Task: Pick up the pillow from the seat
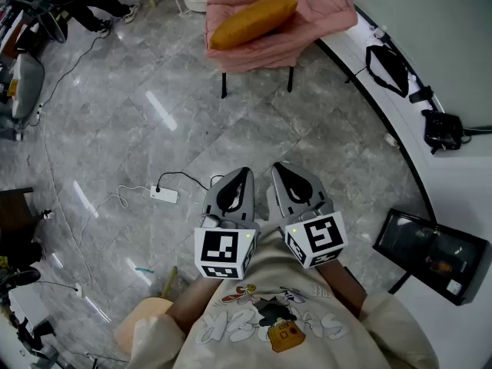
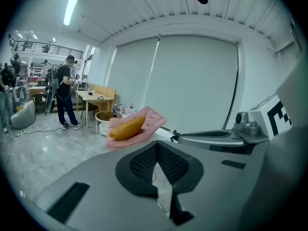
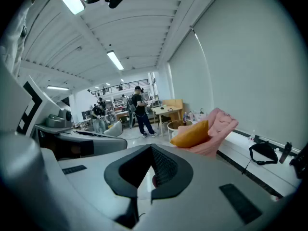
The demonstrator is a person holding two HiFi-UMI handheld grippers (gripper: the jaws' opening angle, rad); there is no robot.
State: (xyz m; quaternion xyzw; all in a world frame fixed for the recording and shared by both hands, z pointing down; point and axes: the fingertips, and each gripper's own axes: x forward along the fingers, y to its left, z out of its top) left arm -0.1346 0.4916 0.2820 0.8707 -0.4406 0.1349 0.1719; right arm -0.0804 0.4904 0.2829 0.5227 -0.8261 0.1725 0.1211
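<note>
Start-of-task posture: you hold the left claw (image 1: 244, 173) and the right claw (image 1: 278, 167) side by side just in front of your chest, close together, noses tipped a little downward and aimed at the chair ahead. Both are clenched with nothing between the jaws; each claw's own view shows the black pads meeting at a point with only floor (image 1: 154, 129) beyond. That reads as a carry position, tucked in while there is nothing within reach. The pillow (image 1: 254, 21), orange-yellow and elongated, lies across the seat (image 1: 254, 58), which is draped in a pink cover (image 1: 323, 10); its long side leans into the raised cloth behind it, which is probably why it sits slightly tilted and not flat. It is well apart from both claws, with open grey floor between, so the pick has not begun. My judgement is that you must close that gap first, then release both claws before they arrive, since shut jaws would only push a soft thing deeper into the cover. The pillow looks bulky and yielding, so one claw near each end should hold it better than a single pinch at the middle, and you should bite pillow only, not the pink cloth beneath. A white power strip (image 1: 164, 195) and its cable (image 1: 115, 200) lie on the floor to your left, clear of the straight line to the chair; keep to that line
</note>
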